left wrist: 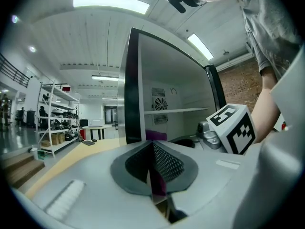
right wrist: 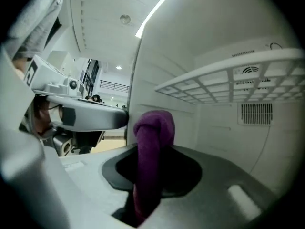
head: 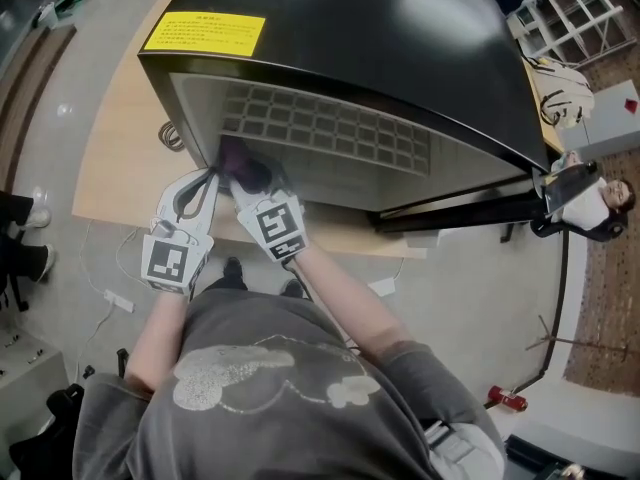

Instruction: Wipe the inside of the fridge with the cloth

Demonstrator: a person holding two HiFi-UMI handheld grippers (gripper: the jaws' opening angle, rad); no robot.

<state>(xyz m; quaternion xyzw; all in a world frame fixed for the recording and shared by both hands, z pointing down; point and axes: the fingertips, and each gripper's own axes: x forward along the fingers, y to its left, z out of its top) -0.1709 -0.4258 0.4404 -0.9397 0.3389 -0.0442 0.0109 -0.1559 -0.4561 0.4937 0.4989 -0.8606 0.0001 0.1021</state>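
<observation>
- Two grippers up at the lower left corner of the open fridge point(head: 350, 38), set on a wooden table point(head: 115, 158).
- Far left: left gripper point(head: 211, 174), drawn fully together, tip to tip, with nothing visibly held. Parked just outside the front frame, right beside the other tool.
- Just to its right: right gripper point(head: 250, 175), clamped hard on the purple cloth point(right wrist: 152, 128), bunched into a knotted wad standing up past the jaw tips.
- Cloth position: pinched between the right jaws, already at the cabinet mouth, near the left wall and below the white wire shelf point(right wrist: 228, 78). Touching a wall or the floor of the compartment, or not: cannot tell.
- Step in hand, by the look of it: the wipe itself, probably early, at the left end of the interior.
- Next move, most likely: pressing the wad flat against a liner surface, then sweeping rightward toward the back vent point(right wrist: 256, 113) and the far wall. Needs a firm clamp against slippage, and enough clearance under the shelf to avoid snagging the wire grid.
</observation>
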